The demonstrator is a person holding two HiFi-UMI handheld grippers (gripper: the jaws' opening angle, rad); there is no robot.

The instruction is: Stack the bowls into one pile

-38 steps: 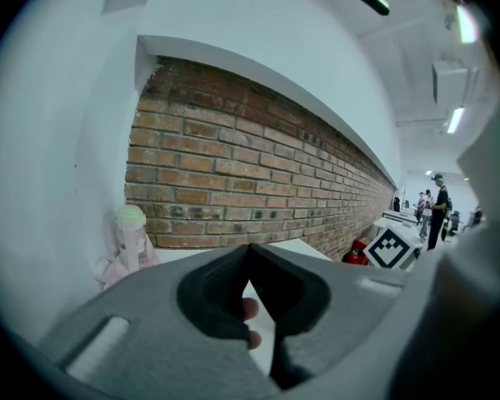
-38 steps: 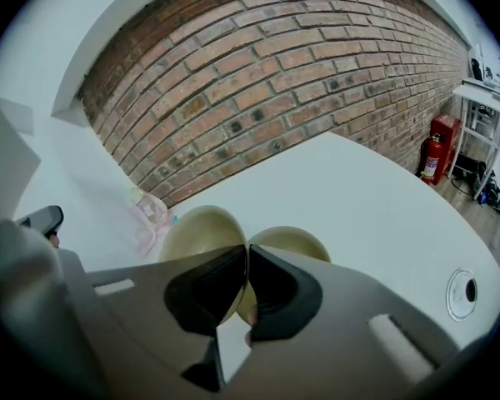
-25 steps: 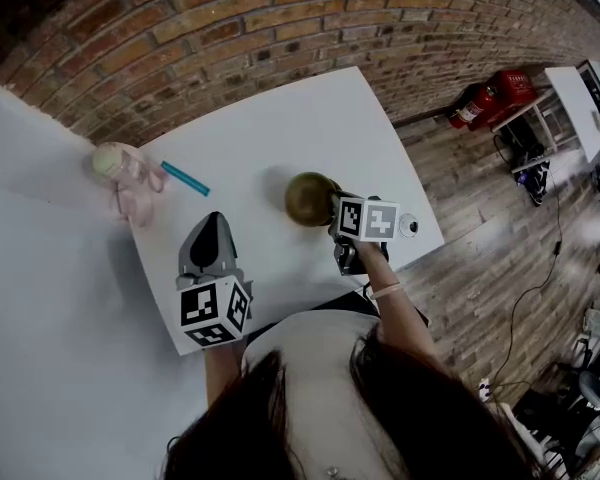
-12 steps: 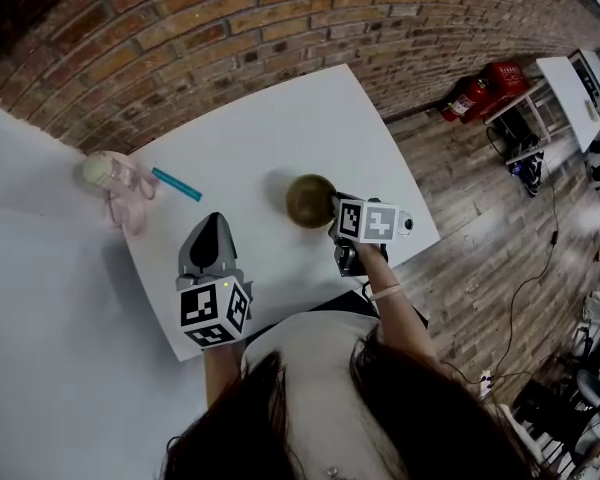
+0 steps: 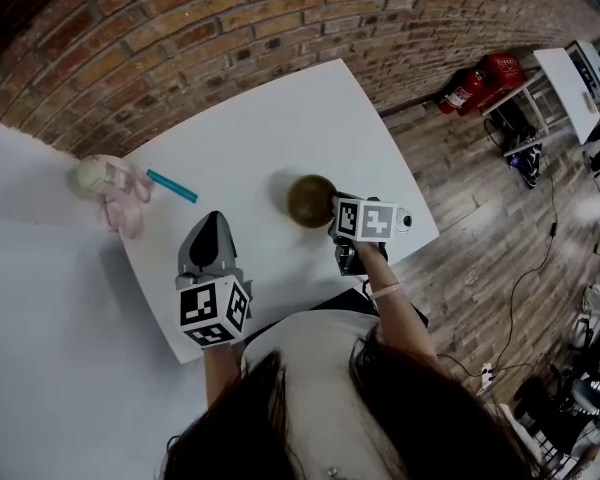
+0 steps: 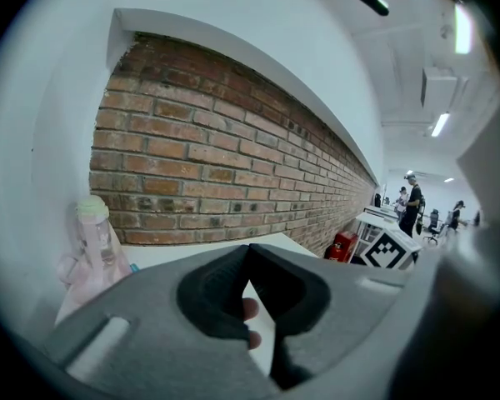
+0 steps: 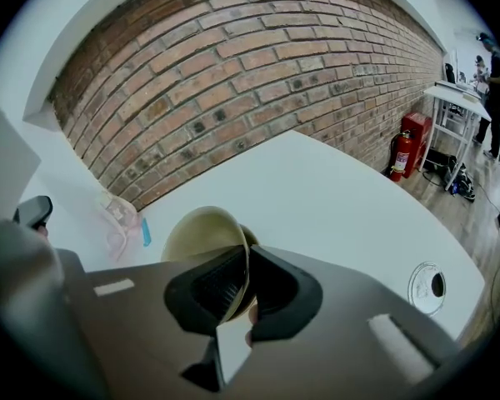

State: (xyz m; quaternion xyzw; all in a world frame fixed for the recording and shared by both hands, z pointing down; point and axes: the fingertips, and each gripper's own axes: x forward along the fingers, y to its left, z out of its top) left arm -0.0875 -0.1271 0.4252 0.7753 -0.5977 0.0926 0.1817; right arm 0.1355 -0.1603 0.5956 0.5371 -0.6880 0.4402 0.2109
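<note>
An olive-tan bowl [image 5: 310, 200] sits right of the middle of the white table [image 5: 270, 133]. My right gripper [image 5: 332, 210] is at its near right side. In the right gripper view the bowl [image 7: 202, 230] is tilted, with its rim between the pads, and the right gripper [image 7: 248, 255] is shut on it. A darker edge shows just behind the bowl; whether it is a second bowl I cannot tell. My left gripper [image 5: 212, 220] hovers over the table's near left part, apart from the bowl. In its own view the left gripper [image 6: 248, 250] is shut with nothing in it.
A pink bottle [image 5: 105, 183] and a blue stick [image 5: 172, 185] lie at the table's far left corner. A round grommet hole [image 7: 429, 286] is near the right edge. The brick wall [image 5: 240, 28] runs behind the table, with red fire extinguishers [image 5: 480, 78] on the floor to the right.
The view has swung a little, so the bottle and stick sit further left. The bowl stays gripped in my right gripper. My left gripper has kept still.
</note>
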